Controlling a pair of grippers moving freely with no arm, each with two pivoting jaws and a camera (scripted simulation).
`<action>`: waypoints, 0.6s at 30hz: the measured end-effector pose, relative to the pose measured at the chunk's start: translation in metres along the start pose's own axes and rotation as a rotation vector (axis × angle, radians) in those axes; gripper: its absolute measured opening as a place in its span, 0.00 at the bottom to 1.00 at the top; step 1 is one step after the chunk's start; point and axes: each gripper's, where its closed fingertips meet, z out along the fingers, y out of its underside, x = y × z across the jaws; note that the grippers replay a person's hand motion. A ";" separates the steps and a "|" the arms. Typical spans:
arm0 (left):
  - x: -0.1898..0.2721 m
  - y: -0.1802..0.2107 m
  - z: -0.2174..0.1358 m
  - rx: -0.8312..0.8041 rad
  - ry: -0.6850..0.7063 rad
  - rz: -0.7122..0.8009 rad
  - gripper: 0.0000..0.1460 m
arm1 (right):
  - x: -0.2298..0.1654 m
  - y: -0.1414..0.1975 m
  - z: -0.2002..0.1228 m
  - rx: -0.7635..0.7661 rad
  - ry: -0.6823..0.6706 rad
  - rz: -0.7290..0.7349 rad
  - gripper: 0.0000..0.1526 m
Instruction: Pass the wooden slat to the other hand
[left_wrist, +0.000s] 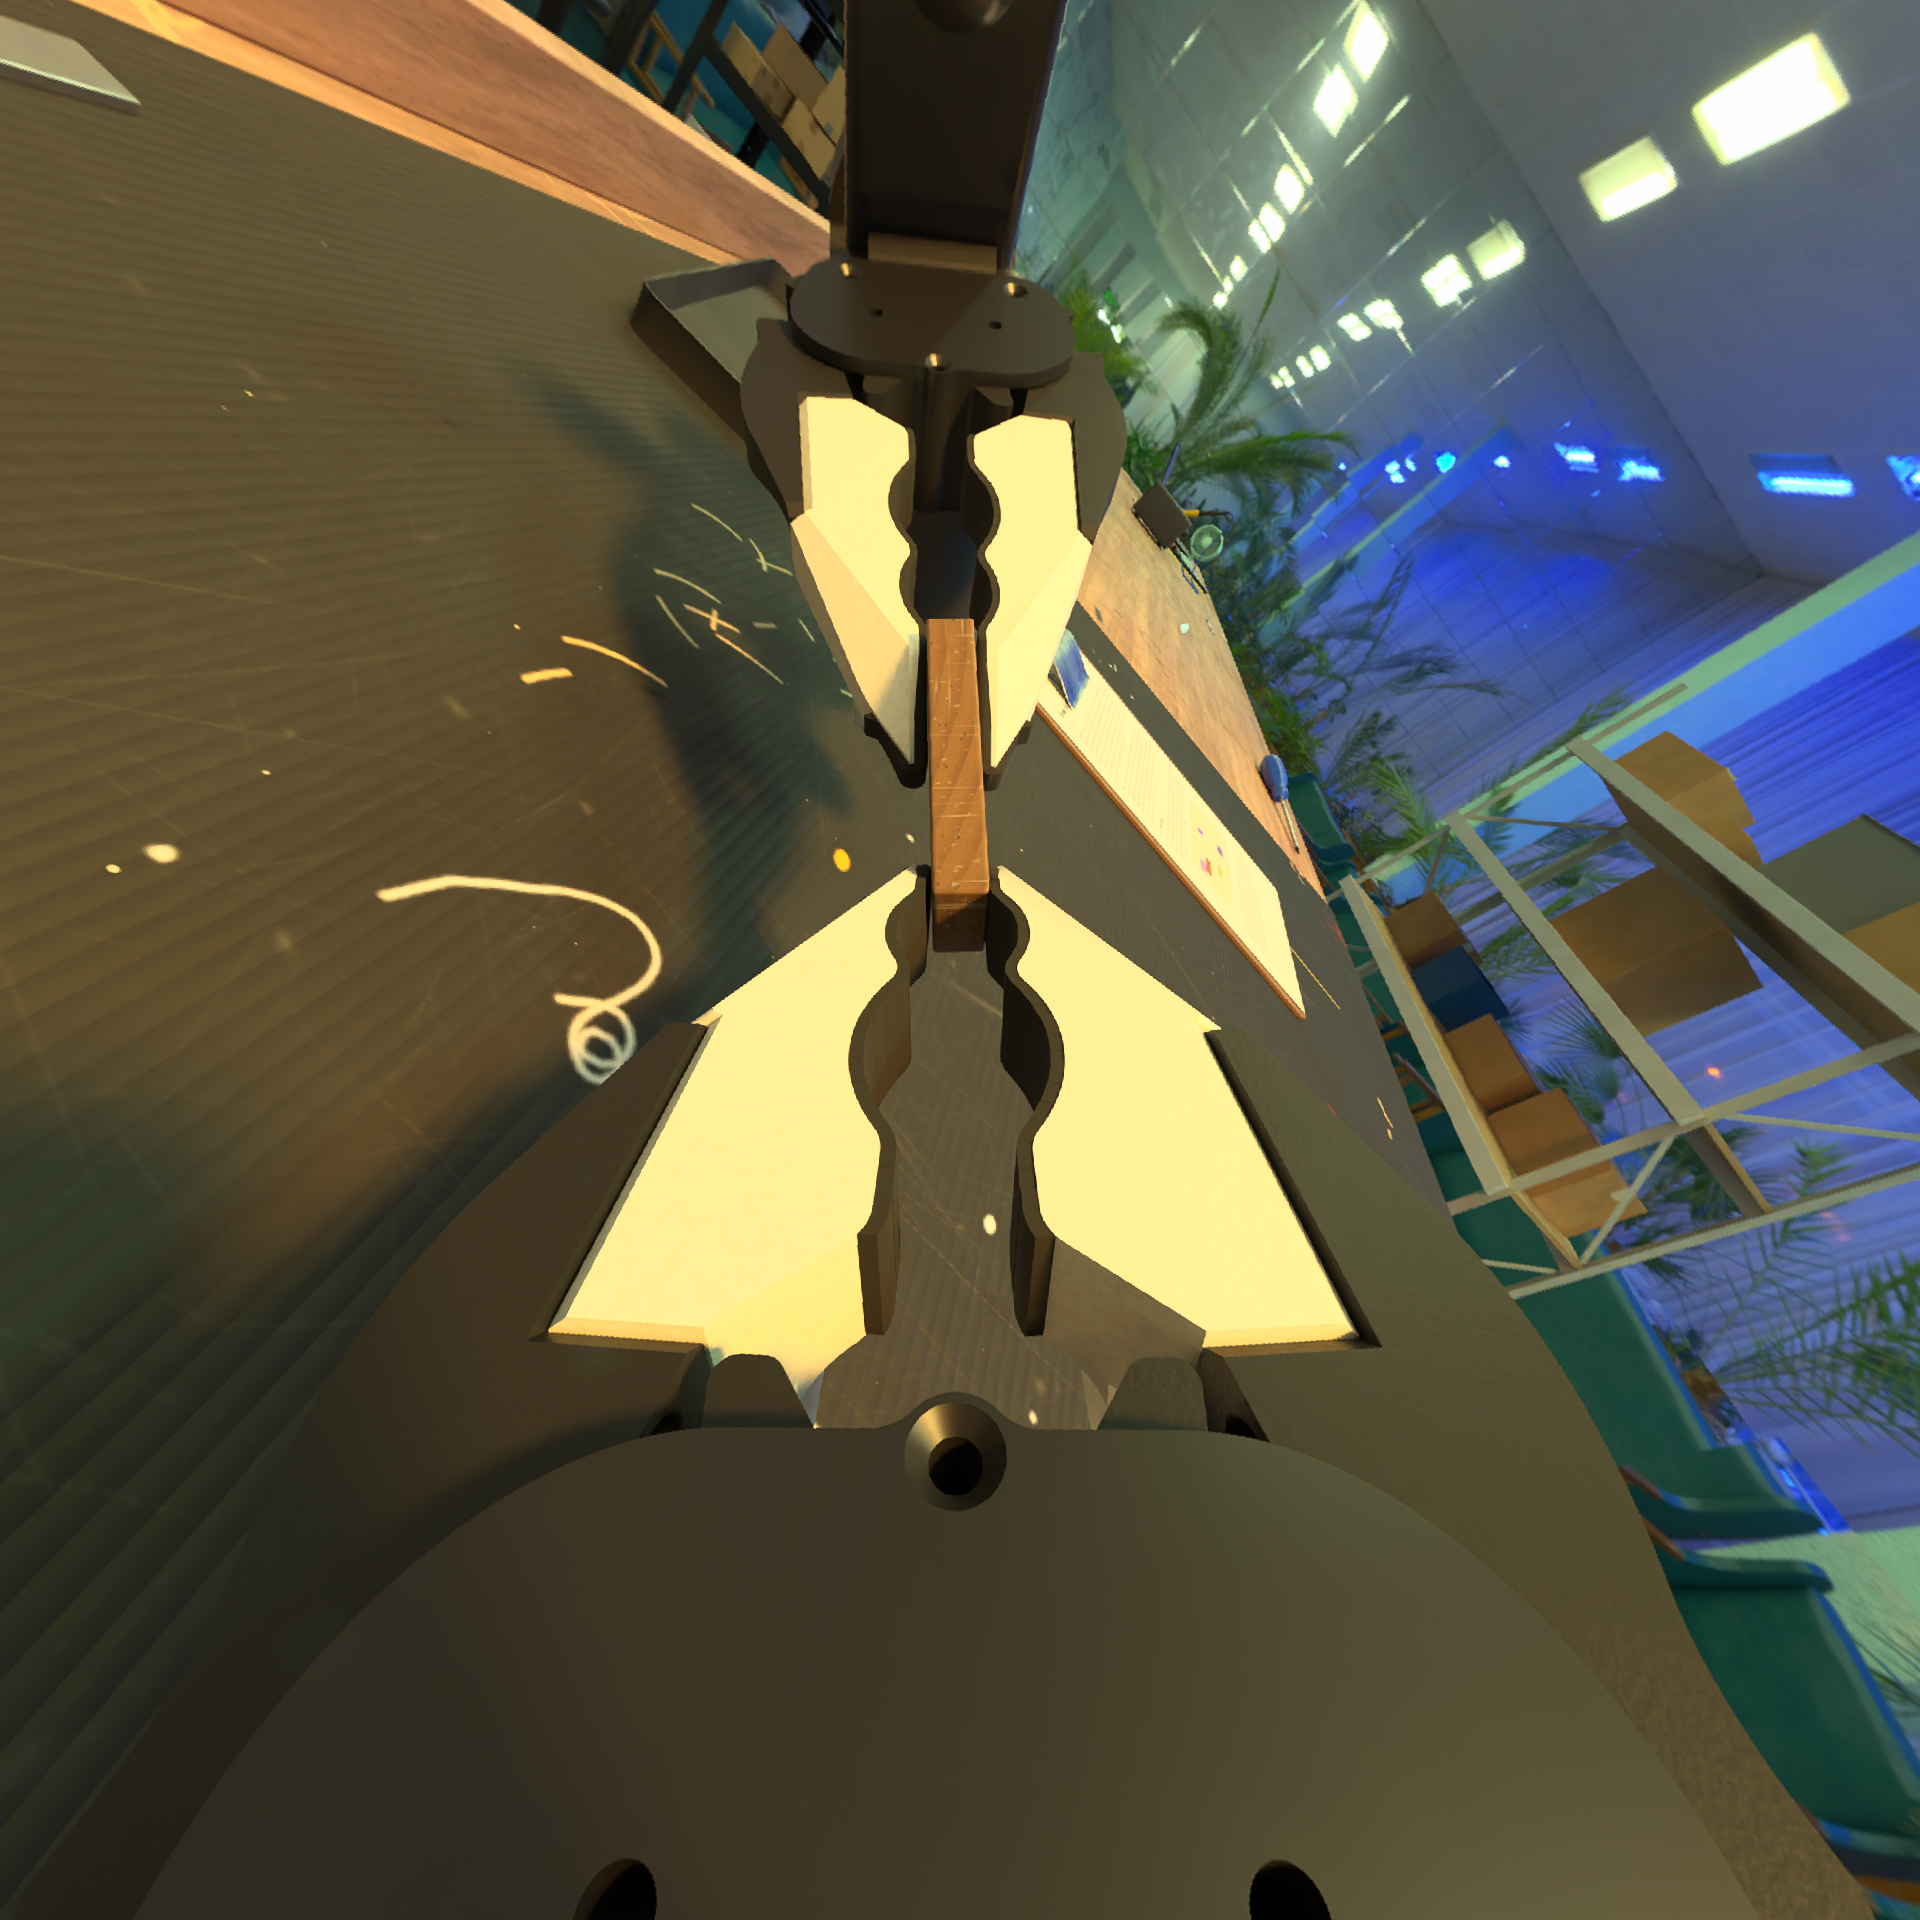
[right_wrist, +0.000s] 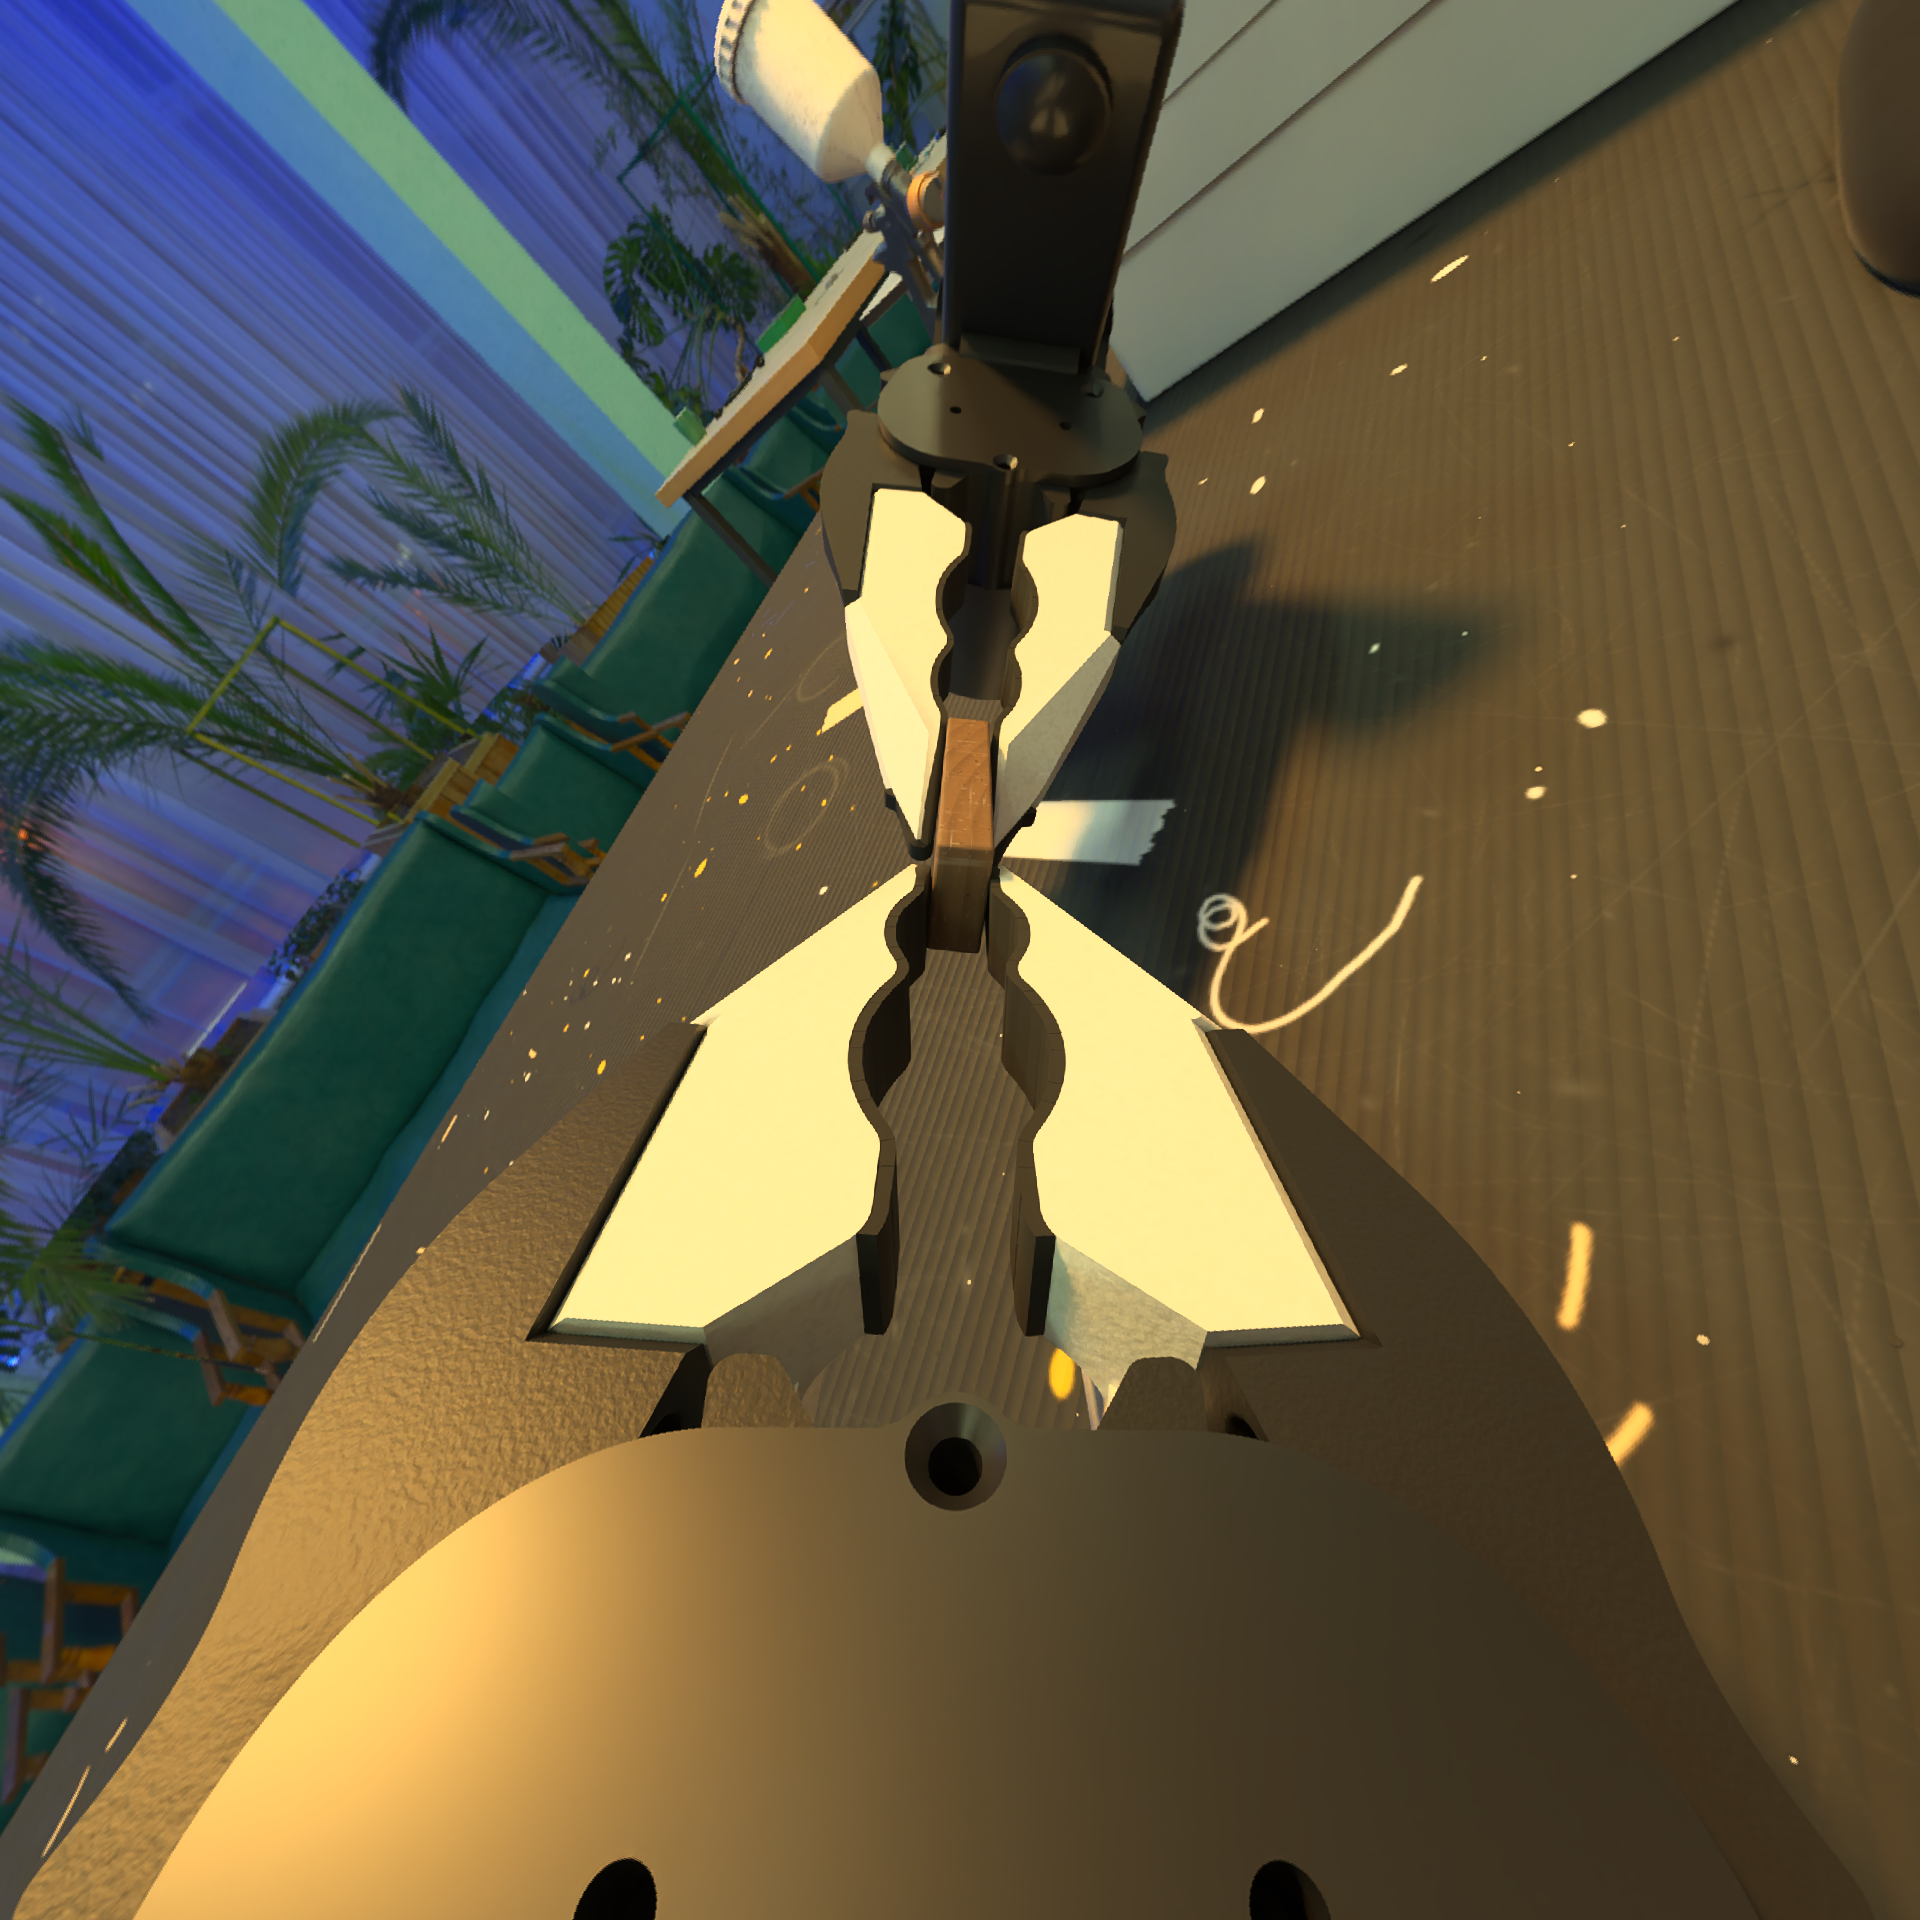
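Observation:
The wooden slat (left_wrist: 956, 779) is a short brown strip held in the air above the dark work mat (left_wrist: 312, 520). My left gripper (left_wrist: 958, 894) is shut on its near end, fingertips pressed to both sides. My right gripper (left_wrist: 954, 764) faces it from the far side and is shut on the slat's other part. The right wrist view shows the same hold mirrored: my right gripper (right_wrist: 958, 896) clamps the near end of the slat (right_wrist: 966, 821), and my left gripper (right_wrist: 961, 836) clamps the far part. The two grippers meet almost tip to tip.
The mat carries pale scratches and a curled white mark (left_wrist: 603, 966). A long board with a white sheet (left_wrist: 1174, 821) and a grey tray (left_wrist: 707, 301) lie beyond. A strip of white tape (right_wrist: 1101, 831) lies on the mat, and a spray gun (right_wrist: 800, 83) stands at the far edge.

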 end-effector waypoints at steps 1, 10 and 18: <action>-0.001 -0.001 0.000 0.008 -0.006 0.003 0.06 | 0.001 -0.001 0.000 0.009 0.002 0.007 0.06; -0.003 -0.017 -0.006 0.120 -0.037 0.047 0.11 | 0.004 -0.014 -0.007 0.142 0.025 0.069 0.06; -0.008 -0.030 -0.010 0.218 -0.067 0.054 0.23 | 0.007 -0.019 -0.011 0.205 0.031 0.096 0.06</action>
